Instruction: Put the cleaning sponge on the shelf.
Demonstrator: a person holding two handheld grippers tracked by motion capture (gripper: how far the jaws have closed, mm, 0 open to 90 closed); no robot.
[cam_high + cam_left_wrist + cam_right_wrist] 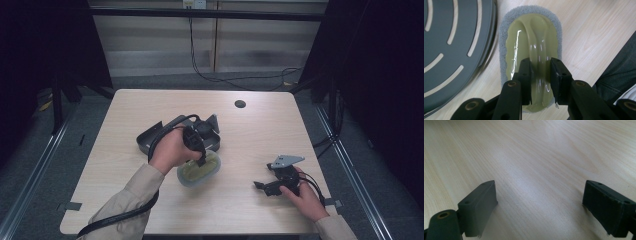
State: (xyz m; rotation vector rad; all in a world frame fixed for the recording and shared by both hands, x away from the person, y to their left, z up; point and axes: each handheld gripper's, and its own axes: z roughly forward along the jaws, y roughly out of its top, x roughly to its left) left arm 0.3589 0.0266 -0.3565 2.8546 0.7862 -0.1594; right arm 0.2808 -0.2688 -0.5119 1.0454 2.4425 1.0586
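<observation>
In the high view the scrubbing pad (199,170) lies on the wooden table (250,135) a little left of the frame's centre, just below the dark grey tray (150,140), which sits toward the upper left of it. The left gripper (201,161) comes down onto the pad from above, with the person's left hand (170,150) wrapped round its body and a thick cable trailing to the bottom left of the frame.

In the left gripper view the pad fills the middle of the frame: a grey fibrous base with a glossy olive-green top and a raised handle ridge running up its length. The two black jaws rise from the bottom and stand one on each side of that ridge, clamped on it near the pad's lower end. The slotted tray (449,50) takes up the left side of that frame; whether its edge touches the pad is hard to tell from here.

The right gripper (260,186) rests low at the lower right of the high view, well apart from the pad, held by the right hand (305,197). In the right gripper view its jaws stand wide apart over bare wood, with nothing between them.
</observation>
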